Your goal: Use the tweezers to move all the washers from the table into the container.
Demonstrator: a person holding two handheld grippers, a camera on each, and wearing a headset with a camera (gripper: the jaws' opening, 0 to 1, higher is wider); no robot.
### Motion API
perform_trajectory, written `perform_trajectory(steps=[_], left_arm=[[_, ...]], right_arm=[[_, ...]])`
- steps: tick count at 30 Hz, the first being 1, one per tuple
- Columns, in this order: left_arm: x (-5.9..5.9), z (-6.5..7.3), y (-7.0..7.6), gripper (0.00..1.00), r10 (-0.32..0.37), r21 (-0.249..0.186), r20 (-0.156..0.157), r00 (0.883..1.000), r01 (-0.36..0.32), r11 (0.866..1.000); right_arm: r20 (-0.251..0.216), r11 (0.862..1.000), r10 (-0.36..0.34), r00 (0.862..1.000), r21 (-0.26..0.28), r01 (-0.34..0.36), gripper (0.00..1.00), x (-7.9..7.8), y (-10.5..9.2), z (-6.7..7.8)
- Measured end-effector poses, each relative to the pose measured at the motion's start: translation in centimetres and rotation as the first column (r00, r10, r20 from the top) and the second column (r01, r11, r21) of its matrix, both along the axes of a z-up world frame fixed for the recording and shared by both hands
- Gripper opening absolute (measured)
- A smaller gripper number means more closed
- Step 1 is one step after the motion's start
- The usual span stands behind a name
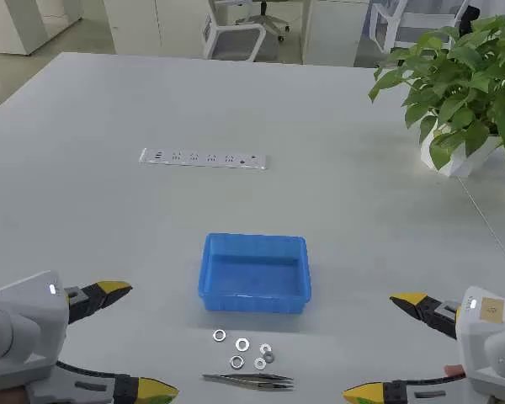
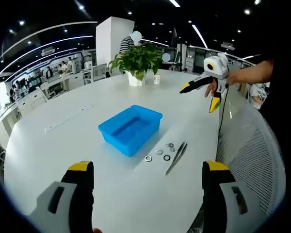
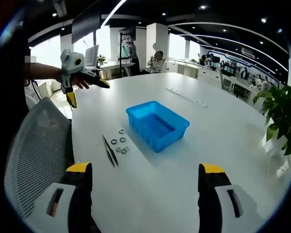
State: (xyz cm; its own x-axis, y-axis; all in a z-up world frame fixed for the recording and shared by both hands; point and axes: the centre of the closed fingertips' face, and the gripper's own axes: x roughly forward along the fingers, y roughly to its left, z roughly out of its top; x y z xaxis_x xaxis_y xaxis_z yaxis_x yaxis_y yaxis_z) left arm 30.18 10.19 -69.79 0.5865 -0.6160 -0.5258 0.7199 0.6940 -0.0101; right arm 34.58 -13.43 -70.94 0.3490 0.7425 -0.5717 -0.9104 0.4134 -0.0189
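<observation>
Several metal washers (image 1: 244, 347) (image 2: 160, 152) (image 3: 120, 144) lie loose on the white table just in front of a blue container (image 1: 255, 271) (image 2: 130, 127) (image 3: 157, 124). Steel tweezers (image 1: 249, 381) (image 2: 176, 157) (image 3: 109, 151) rest flat beside the washers, nearer the table's front edge. My left gripper (image 1: 133, 339) (image 2: 148, 177) hovers at the lower left, open, holding nothing. My right gripper (image 1: 389, 345) (image 3: 145, 178) hovers at the lower right, open too and holding nothing. Each gripper appears in the other's view, held by a hand above the table edge.
A white power strip (image 1: 204, 158) lies beyond the container. A potted green plant (image 1: 463, 88) stands at the table's far right. Office chairs (image 1: 234, 34) sit behind the far edge, and a mesh chair (image 3: 34, 150) is at the near edge.
</observation>
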Motion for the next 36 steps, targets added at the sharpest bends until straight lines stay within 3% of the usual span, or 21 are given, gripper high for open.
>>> perform_trajectory(steps=[36], left_arm=[[0.11, 0.33, -0.22, 0.99, -0.011, 0.018, 0.013, 1.000, 0.010, 1.000]], right_arm=[[0.004, 1.000, 0.005, 1.000, -0.003, -0.005, 0.91, 0.32, -0.08, 0.06]])
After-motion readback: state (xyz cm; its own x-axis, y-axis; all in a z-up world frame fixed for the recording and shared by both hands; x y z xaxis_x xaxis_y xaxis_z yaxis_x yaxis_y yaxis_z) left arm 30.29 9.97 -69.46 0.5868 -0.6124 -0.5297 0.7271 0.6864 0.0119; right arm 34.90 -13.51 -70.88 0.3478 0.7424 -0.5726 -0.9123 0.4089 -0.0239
